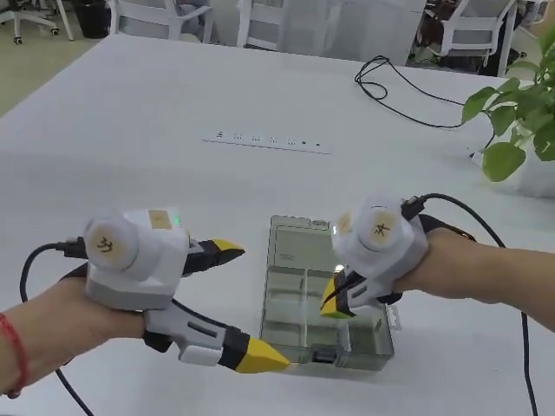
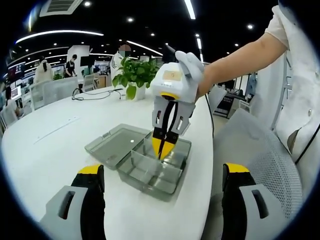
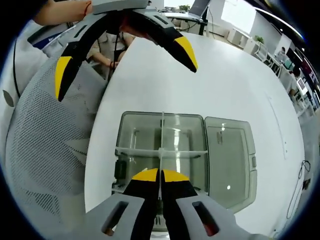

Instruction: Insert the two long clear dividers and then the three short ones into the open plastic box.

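at the left the left hand-held gripper [image 1: 245, 303] is released, its yellow tips wide apart; the lower tip is just beside the near left corner of the plastic box [image 1: 373, 347], and whether it touches i cannot tell; the arm behind it is cut off by the picture edge; in the middle the box stands open, its lid [image 1: 299, 236] lying flat behind it; the walls are clear, so from the head view the parts inside are hard to make out, and the right hand-held gripper [image 1: 334, 302] covers some of them; in its own view this one is clenched on a thin clear divider [image 3: 161, 131] standing upright in the box, crossed by a second divider [image 3: 140, 150]; which is the long one i cannot tell; the white surface [image 1: 173, 95] gives open room around the box; further back lie a power strip [image 1: 269, 140] and a black cable [image 1: 358, 80]; at the right edge a plant [image 1: 512, 130] is cut off; chairs [image 1: 473, 30] stand beyond the surface.
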The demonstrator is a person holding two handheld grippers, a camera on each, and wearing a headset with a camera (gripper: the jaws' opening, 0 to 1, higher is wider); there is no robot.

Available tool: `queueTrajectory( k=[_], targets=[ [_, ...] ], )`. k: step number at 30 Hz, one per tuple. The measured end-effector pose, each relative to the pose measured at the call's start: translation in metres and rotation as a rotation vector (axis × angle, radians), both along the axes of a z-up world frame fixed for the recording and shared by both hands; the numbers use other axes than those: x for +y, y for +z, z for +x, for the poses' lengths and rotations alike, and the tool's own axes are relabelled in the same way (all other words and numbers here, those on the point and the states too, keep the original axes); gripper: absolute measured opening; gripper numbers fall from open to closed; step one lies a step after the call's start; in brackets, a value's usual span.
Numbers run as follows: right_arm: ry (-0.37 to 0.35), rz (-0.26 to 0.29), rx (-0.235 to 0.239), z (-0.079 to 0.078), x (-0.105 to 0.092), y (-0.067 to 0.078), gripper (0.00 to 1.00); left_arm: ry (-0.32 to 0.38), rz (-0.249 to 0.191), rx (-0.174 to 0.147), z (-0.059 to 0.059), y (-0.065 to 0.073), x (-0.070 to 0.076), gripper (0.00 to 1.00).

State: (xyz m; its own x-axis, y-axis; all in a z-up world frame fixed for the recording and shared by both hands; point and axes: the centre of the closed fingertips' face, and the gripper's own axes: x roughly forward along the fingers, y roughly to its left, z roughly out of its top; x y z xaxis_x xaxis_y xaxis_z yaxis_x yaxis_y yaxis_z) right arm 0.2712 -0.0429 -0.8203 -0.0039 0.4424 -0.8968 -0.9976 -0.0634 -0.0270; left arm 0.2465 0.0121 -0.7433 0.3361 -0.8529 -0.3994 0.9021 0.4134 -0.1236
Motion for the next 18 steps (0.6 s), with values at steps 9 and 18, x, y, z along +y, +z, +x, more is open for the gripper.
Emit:
queueTrajectory(
  k=[9, 18],
  targets=[
    [-0.008, -0.002, -0.004, 0.0, -0.0014, -0.0002, 0.03, 0.002, -0.001, 0.003, -0.0009, -0.0005, -0.0005, 1.0],
    [-0.011, -0.006, -0.007, 0.0005, -0.0015, 0.0001, 0.03, -0.005, -0.002, 0.005, -0.0016, -0.0008, -0.0023, 1.0]
  ],
)
